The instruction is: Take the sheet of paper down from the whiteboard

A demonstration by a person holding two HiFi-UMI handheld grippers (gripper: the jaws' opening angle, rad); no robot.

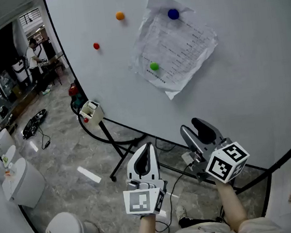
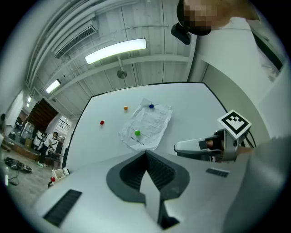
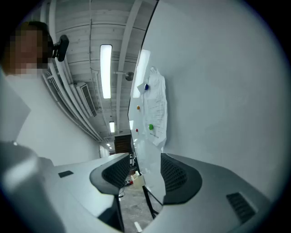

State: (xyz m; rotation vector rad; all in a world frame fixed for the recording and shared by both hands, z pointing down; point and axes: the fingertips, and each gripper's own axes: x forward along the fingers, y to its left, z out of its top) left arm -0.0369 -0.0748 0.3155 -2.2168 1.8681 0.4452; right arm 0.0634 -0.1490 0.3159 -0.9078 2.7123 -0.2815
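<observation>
A crumpled printed sheet of paper (image 1: 174,45) hangs on the whiteboard (image 1: 255,74), pinned by a blue magnet (image 1: 173,14) at its top and a green magnet (image 1: 154,66) near its lower left. Both grippers are below the sheet and apart from it. My left gripper (image 1: 147,151) is shut and holds nothing. My right gripper (image 1: 199,129) stands open and empty, pointing up along the board. The left gripper view shows the paper (image 2: 148,125) beyond the shut jaws. In the right gripper view the paper (image 3: 157,109) appears edge-on above the open jaws.
An orange magnet (image 1: 119,16) and a red magnet (image 1: 96,46) sit on the board left of the sheet. A small white holder (image 1: 91,112) hangs at the board's lower left by its black stand (image 1: 118,148). White toilets (image 1: 70,231) and a person (image 1: 34,55) are at the left.
</observation>
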